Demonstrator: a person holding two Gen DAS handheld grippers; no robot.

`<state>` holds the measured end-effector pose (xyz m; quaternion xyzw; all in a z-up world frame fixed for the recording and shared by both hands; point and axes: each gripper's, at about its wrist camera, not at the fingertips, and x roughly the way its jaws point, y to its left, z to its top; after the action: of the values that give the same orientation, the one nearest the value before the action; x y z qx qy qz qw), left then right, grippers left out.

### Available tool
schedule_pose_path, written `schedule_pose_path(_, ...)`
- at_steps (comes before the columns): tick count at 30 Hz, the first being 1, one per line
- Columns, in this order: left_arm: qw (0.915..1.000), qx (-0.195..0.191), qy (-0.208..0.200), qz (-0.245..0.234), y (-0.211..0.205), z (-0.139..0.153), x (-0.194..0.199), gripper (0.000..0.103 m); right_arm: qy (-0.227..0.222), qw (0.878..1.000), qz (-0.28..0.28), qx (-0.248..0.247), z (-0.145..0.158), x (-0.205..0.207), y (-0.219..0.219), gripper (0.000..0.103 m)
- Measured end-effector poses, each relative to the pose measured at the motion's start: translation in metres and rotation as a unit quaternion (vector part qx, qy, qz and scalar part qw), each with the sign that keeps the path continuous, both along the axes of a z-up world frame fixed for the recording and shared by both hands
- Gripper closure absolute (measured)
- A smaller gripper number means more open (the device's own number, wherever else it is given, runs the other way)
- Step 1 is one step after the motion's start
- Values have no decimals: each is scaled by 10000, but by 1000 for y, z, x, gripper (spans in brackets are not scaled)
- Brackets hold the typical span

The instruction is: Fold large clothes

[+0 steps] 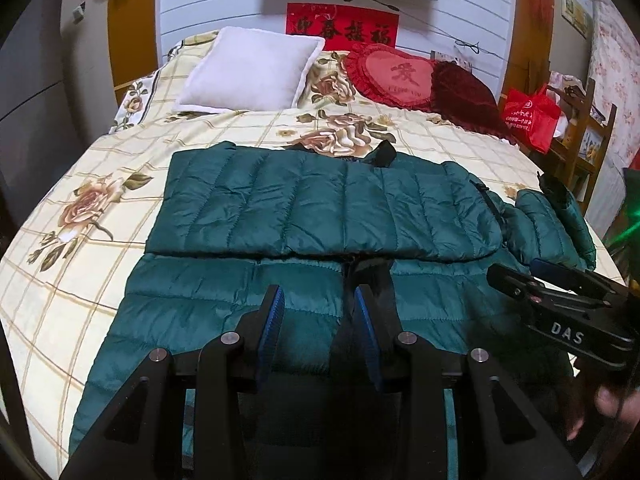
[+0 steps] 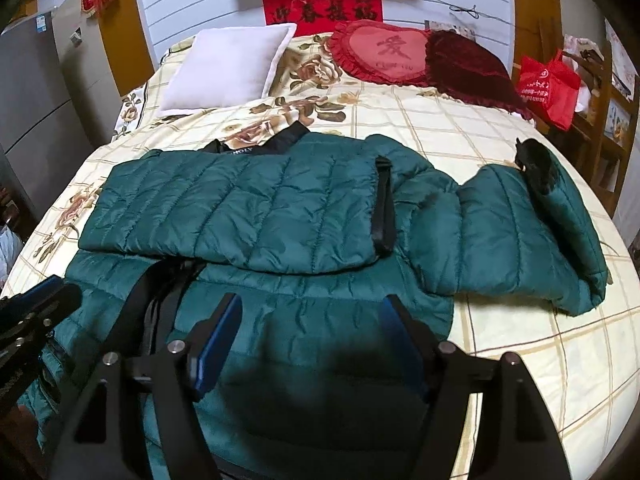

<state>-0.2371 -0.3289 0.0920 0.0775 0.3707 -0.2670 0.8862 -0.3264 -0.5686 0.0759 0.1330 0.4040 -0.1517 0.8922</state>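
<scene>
A teal quilted down jacket [image 1: 320, 208] lies spread across a bed [image 1: 80, 280] covered with a cream sheet printed with a grid and roses. 1 sleeve or side panel is folded across the body, forming a long band that runs left to right over the middle of the garment. In the right wrist view the other sleeve [image 2: 532, 232] stretches out to the right on the sheet, its dark cuff at the far end. A black zipper band runs down the near half of the jacket, between the 2 front panels.

The left gripper [image 1: 319, 300] hovers over the near part of the jacket, its 2 blue-padded fingers apart with nothing pinched between them; teal fabric and the dark zipper strip show through the gap. The right gripper [image 2: 310, 312] hangs above the near right part of the jacket, jaws spread wider, also holding nothing. In the left wrist view the right gripper enters from the right edge, just above the jacket, with part of a hand [image 1: 612, 404] behind it.

At the far end of the bed sit a white pillow [image 1: 252, 68], a red heart-shaped cushion [image 1: 394, 76] and a dark red cushion [image 1: 464, 92]. A red bag [image 1: 528, 116] stands to the right of the bed.
</scene>
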Motion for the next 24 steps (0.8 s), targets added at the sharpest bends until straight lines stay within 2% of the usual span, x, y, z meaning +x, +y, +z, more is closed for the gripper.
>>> schedule_pose_path(8, 9999, -88, 34, -49, -8, 0, 10, 52, -141, 9997, -61, -205, 9, -4, 11, 28)
schedule_pose_path(24, 9999, -146, 78, -46, -13, -4, 31, 52, -78, 9992, -175, -351, 2, 1, 8, 27)
